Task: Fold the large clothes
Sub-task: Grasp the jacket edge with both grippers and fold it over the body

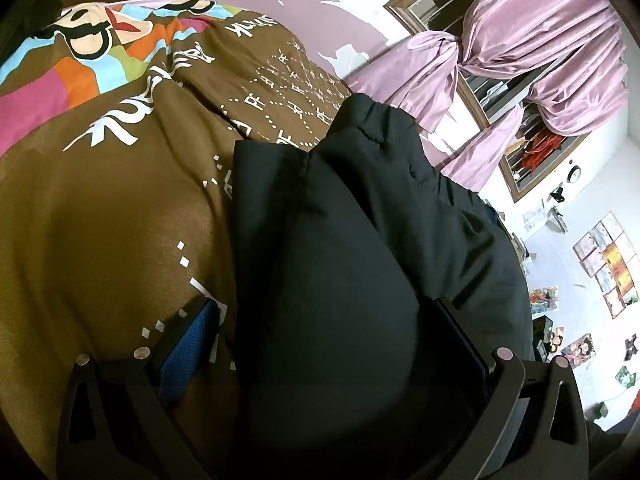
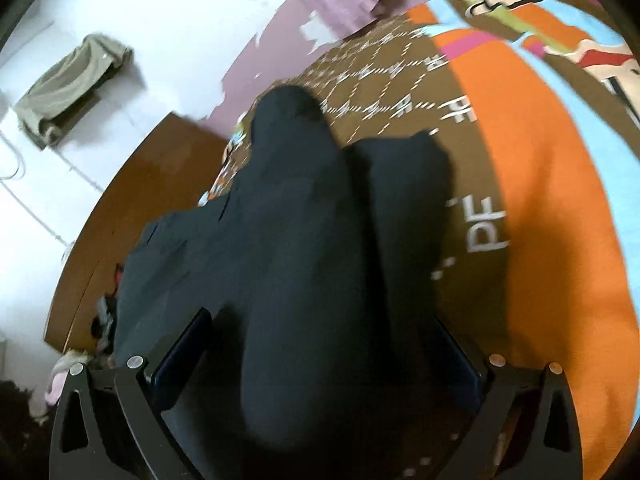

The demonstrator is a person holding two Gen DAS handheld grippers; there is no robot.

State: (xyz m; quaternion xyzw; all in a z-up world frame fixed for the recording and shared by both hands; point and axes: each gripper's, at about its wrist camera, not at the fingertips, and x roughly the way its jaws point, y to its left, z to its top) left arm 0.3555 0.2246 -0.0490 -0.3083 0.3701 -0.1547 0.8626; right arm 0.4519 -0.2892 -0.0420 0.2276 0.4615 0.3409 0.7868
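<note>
The black garment [image 1: 344,264] lies on a brown bedspread [image 1: 100,208] with white lettering and a bright cartoon print. In the left wrist view a thick fold of it bulges up between the fingers of the left gripper [image 1: 320,344]. The fingers stand wide apart, the left one showing a blue pad [image 1: 188,352] over the bedspread, the right one against the dark cloth. Whether they press the fold cannot be told.

The right wrist view shows the same garment [image 2: 304,248] as two long rounded lobes running away from the camera, one reaching farther than the other. The right gripper [image 2: 320,356] also has its fingers spread wide with a lobe filling the gap; its hold cannot be told either, and this picture is slightly blurred.

Only the left view shows the pink curtains [image 1: 532,60], knotted at a window on the far right. Only the right view shows the wooden floor [image 2: 132,208] at the left.
</note>
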